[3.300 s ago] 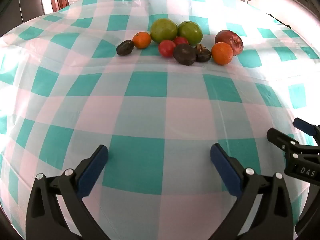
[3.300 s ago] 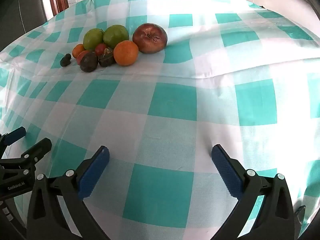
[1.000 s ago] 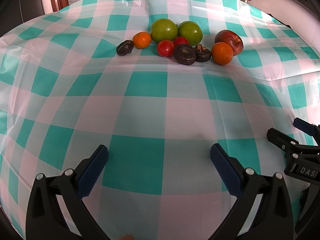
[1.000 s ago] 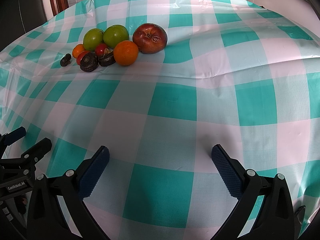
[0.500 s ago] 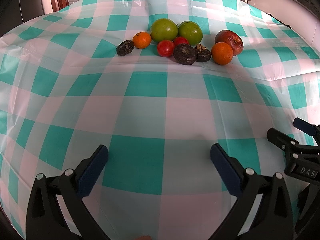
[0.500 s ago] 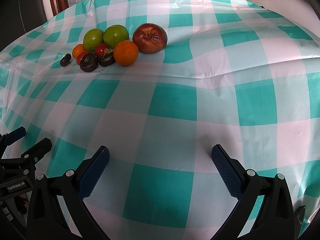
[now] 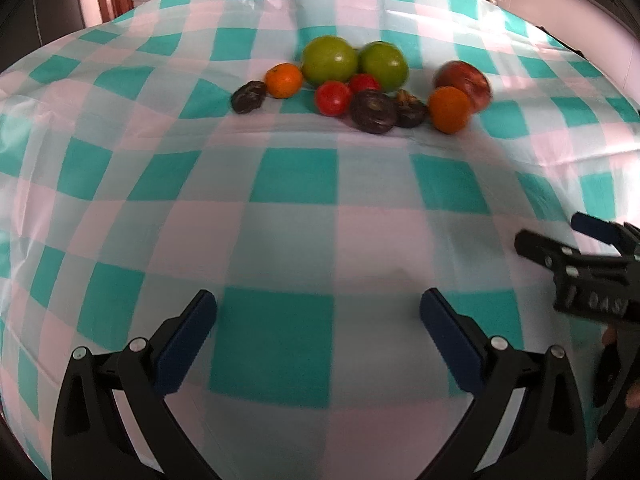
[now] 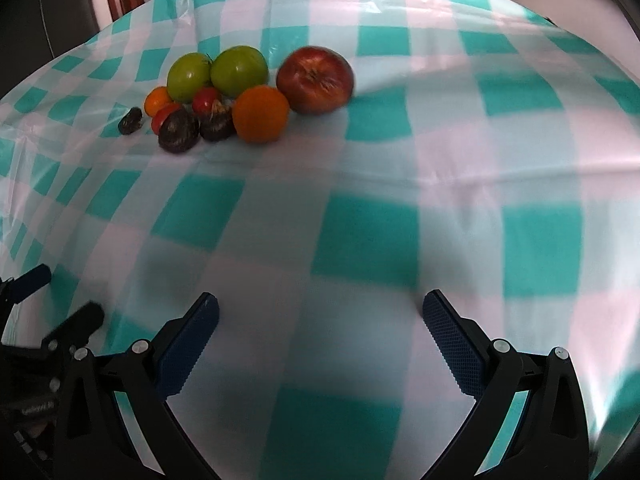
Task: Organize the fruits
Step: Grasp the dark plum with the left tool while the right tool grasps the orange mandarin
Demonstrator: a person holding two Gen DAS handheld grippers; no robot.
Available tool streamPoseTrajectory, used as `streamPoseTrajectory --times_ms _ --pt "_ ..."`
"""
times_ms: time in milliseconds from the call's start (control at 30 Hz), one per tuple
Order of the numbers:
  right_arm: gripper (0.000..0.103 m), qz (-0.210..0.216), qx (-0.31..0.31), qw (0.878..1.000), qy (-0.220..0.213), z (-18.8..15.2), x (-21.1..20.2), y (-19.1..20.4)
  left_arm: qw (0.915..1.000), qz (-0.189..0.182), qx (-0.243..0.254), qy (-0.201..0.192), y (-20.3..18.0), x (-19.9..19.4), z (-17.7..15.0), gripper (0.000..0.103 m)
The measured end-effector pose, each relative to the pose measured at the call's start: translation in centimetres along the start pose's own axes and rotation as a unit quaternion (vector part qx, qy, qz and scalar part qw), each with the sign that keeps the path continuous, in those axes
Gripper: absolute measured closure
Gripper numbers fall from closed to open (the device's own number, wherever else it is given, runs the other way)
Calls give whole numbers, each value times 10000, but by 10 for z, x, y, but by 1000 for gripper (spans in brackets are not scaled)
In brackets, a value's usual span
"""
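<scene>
The fruits (image 7: 362,84) lie clustered on the checked tablecloth (image 7: 296,220), well ahead of the left gripper (image 7: 318,320) and right gripper (image 8: 320,320), both spread wide and empty.

R gripper (image 8: 319,316) fingers wide apart, empty; fruits (image 8: 260,114) far ahead.

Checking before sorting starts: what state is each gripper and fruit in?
Left gripper: open, empty.
Right gripper: open, empty.
Red apple: on cloth, untouched.
Green fruits: side by side, behind the pile.
Big orange: beside the apple.
Tablecloth: wrinkled.
</scene>
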State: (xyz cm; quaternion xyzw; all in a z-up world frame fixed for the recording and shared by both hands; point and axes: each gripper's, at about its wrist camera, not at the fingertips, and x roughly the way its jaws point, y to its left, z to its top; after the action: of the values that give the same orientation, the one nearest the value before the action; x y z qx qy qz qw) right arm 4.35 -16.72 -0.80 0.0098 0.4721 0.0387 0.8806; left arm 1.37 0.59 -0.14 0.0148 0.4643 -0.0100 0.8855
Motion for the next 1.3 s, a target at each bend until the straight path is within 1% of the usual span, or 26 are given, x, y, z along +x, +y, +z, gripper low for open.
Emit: streamPoseTrajectory --times_ms 167,233,300,333,400,433,467,500,533,600,700,800,833,867,900,1000,1133,1200,1267,1300 --pt "4 335 -91 9994 -29 44 27 7 9995 139 -280 19 14 11 19 1" --pt "8 425 -115 9990 -83 59 35 11 9989 48 -467 -49 21 12 23 1" --pt "20 415 -173 9989 -152 69 40 17 9981 -40 -606 -103 27 12 26 1" --pt "22 423 -186 9988 -184 74 43 19 9980 -57 -621 -109 28 13 28 1" --pt "27 573 -152 9979 -243 81 46 20 9982 -100 -586 -115 28 15 32 1" --pt "29 718 -113 9969 -294 83 46 20 9983 -117 -560 -116 28 17 35 1" --pt "34 824 -74 9960 -330 84 46 19 9984 -135 -540 -123 27 19 39 2" --pt "39 918 -25 9951 -363 85 46 17 9984 -153 -527 -135 26 21 41 3" --pt "41 1042 31 9938 -391 86 46 15 9985 -193 -490 -162 25 24 46 6" --pt "48 1291 135 9907 -419 86 46 9 9986 -262 -411 -187 20 28 52 8" --pt "49 1481 256 9877 -423 88 47 4 9987 -389 -195 -258 5 35 65 11" --pt "50 1567 307 9862 -428 90 49 2 9987 -426 -40 -272 -10 43 77 14" --pt "50 1584 311 9859 -436 92 50 3 9987 -436 -3 -255 -15 47 81 16" --pt "55 1617 312 9854 -433 90 47 -2 9987 -442 2 -240 -18 50 84 20" --pt "58 1637 319 9851 -425 90 48 -2 9987 -450 -5 -227 -20 52 87 20" --pt "59 1704 412 9833 -493 89 46 -7 9987 -438 2 -246 -27 59 97 25" --pt "59 1860 739 9771 -721 85 41 -21 9988 -403 -28 -277 -37 68 110 34" --pt "59 1890 831 9753 -786 85 40 -24 9988 -394 -69 -297 -40 71 116 41" --pt "59 1890 875 9745 -834 85 40 -26 9987 -392 -99 -319 -41 72 119 55" --pt "59 1924 887 9738 -830 85 41 -26 9984 -454 -104 -334 -42 72 120 61"
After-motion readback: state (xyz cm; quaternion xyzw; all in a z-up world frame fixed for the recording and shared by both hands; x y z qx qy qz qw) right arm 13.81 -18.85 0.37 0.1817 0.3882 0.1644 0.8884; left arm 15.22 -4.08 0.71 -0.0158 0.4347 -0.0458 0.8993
